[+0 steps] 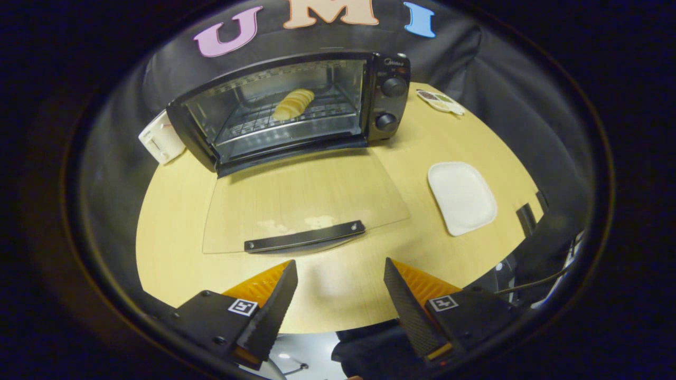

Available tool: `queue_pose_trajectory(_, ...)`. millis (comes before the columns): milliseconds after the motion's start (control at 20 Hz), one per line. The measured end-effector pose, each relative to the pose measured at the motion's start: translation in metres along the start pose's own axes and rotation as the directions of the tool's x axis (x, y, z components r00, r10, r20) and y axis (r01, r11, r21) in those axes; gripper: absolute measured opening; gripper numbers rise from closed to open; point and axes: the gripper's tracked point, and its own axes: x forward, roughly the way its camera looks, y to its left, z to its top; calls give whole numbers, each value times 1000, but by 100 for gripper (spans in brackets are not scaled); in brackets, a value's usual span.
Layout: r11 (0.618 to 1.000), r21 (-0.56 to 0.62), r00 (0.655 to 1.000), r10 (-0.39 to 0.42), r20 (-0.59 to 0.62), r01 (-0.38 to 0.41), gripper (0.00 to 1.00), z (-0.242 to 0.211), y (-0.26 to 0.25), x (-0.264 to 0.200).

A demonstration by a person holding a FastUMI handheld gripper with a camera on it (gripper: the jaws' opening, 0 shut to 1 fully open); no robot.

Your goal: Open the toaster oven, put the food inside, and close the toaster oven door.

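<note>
Two fingers of the gripper [340,274] sit wide apart here, nothing between them and nothing touching either one, just bare wooden table [174,227] showing in the gap. So the jaws are spread and empty, hanging over the near edge of the table.

Just ahead of the fingertips is the toaster oven door [306,203], folded all the way down so the glass lies flat over the tabletop. Its black handle [304,236] runs along the near edge of the glass, closest to the fingers but clearly apart from them.

Beyond the door, the toaster oven [296,111] itself stands open at the back of the table. Inside, the food [293,104], a yellowish ridged piece that looks like sliced bread or a pastry, rests on the wire rack [317,113] roughly mid-cavity. Two black knobs [391,103] are stacked on the panel at the oven's right side.

A white plate [462,198] lies flat on the table to the right of the door, with nothing on it. Further back on that side there's a small flat card [440,101] with coloured patches. A white boxy thing [161,140] sits against the oven's left side; can't tell what it is.
</note>
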Motion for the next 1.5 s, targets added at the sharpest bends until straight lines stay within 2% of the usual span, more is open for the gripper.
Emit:
queue_pose_trajectory(200, 997, -79, 999, 23, -44, -26, 100, -7, 8, 17)
queue_pose_trajectory(450, 995, -69, 996, 69, -57, -73, 100, -3, 19, 32)
queue_pose_trajectory(700, 985, -144, 992, 78, -95, -91, 100, -5, 23, 41)
queue_pose_trajectory(950, 975, -187, 992, 109, -62, -119, 99, 8, 29, 26)
queue_pose_trajectory(1500, 975, -142, 984, 176, 32, -170, 99, 44, 28, -9)
